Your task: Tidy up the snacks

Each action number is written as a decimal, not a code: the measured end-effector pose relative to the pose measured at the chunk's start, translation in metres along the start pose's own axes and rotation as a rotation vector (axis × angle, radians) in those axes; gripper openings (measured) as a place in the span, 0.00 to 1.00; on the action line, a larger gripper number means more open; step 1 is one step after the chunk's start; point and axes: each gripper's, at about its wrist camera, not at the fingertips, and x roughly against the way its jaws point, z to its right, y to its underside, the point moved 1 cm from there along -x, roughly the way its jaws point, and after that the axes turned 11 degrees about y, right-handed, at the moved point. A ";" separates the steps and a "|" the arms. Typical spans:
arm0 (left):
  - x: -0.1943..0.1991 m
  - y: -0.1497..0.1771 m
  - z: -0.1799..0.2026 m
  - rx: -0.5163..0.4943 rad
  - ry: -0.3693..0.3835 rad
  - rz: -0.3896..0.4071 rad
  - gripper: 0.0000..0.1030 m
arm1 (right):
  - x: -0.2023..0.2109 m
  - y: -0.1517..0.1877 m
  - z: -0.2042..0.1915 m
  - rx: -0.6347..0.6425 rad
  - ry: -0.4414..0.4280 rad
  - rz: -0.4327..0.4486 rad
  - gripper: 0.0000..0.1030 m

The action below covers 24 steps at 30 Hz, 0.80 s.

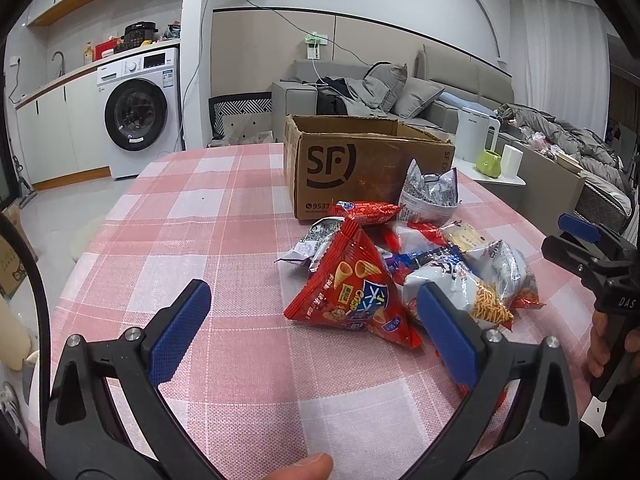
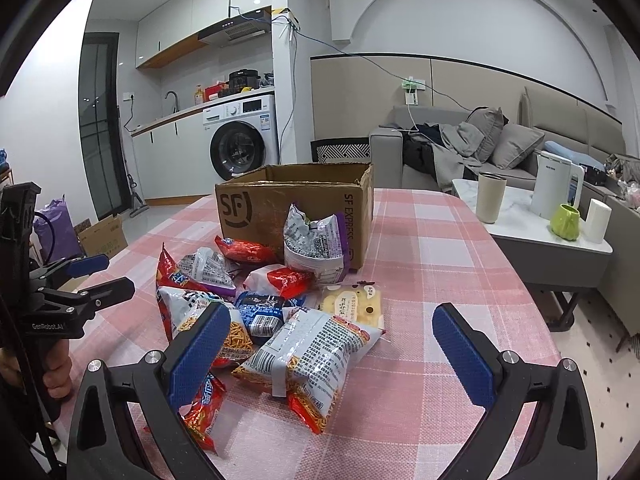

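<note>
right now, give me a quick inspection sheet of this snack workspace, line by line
surface: pink checked tablecloth on the table, flat around the pile.
job's things: cardboard box open at the top, at the far side; snack packets heaped loose in front of it, a red cone-snack bag nearest the left claw, a purple-and-silver bag upright against the box.
clutter: nothing seen on the tablecloth besides snacks and box.
grippers: left claw open, empty, the red bag between its fingers; right claw open, empty, above the pile.
cables: blue cable along the wall, off the table.
surroundings: washing machine, sofa, side table with kettle and green mug.
</note>
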 end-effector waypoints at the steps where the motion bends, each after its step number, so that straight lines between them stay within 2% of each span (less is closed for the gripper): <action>1: 0.000 0.000 0.000 0.000 0.000 0.000 0.99 | -0.001 0.000 0.000 0.001 0.001 -0.004 1.00; 10: -0.007 -0.001 0.002 -0.010 -0.013 -0.025 0.99 | -0.011 0.001 -0.002 0.014 0.014 -0.045 1.00; 24: -0.013 -0.001 0.002 -0.016 -0.017 -0.062 0.99 | -0.030 0.004 0.007 -0.022 -0.029 -0.163 1.00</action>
